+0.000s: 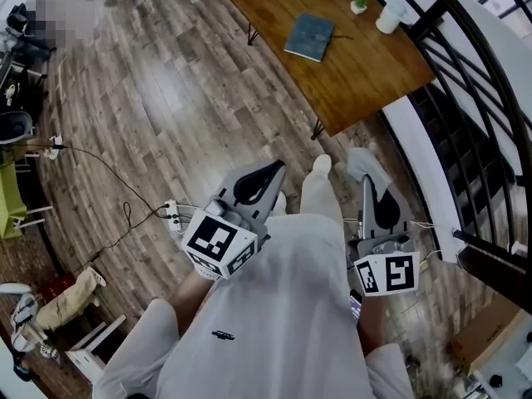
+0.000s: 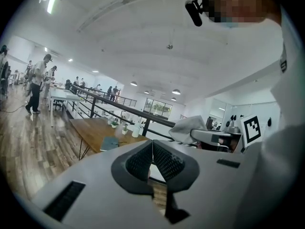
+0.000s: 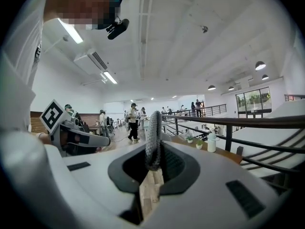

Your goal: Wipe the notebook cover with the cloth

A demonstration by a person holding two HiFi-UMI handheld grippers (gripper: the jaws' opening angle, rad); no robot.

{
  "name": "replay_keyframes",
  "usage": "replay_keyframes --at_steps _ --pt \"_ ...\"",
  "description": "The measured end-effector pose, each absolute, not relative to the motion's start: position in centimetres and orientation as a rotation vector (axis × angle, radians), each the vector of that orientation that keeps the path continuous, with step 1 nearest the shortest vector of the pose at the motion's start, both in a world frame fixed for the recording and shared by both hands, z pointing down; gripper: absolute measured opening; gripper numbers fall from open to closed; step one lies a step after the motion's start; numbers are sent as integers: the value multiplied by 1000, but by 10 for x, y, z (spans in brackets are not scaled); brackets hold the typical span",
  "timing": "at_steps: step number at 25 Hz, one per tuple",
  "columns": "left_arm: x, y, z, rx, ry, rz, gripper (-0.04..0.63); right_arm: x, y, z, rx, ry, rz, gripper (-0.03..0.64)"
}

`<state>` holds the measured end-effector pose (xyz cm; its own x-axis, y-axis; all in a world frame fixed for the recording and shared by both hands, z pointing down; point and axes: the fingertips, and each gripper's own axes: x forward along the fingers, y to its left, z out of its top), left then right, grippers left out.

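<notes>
Right gripper (image 3: 153, 151) clamps cloth (image 3: 153, 125); left gripper (image 2: 152, 144) closed, empty. Step closer, then wipe notebook (image 1: 310, 37) near table (image 1: 374, 69) edge with flat strokes.

table (image 1: 366, 73): varnished wood | floor (image 1: 166, 98): wood planks, slight sheen | cloth (image 3: 153, 137): coarse weave | notebook (image 1: 309, 36): matt cover

- No words, brand names or numbers can be read in any view.
- Cube of the left hand-held gripper (image 1: 278, 169): square black-and-white markers (image 1: 211, 241), coded pattern only, no letters or digits.
- Cube of the right hand-held gripper (image 1: 366, 181): matching markers (image 1: 389, 274), same finding.
- white shirt (image 1: 291, 306): small dark print (image 1: 223, 335) on the front, too small to read.
</notes>
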<state>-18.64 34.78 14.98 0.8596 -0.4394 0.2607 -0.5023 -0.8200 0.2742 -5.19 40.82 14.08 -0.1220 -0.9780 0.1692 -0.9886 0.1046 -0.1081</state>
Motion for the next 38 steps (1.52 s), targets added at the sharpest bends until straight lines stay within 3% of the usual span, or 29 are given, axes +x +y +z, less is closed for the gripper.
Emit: replay_keyframes --at_steps 9,22,38 --pt "-139 294 157 2634 -824 276 21 -8 346 155 1911 -2434 381 20" --pt "-11 166 132 2585 -1015 233 21 133 201 127 1776 -2678 480 18" --pt "8 87 149 2429 -1251 281 20 159 96 174 1607 -2671 627 18"
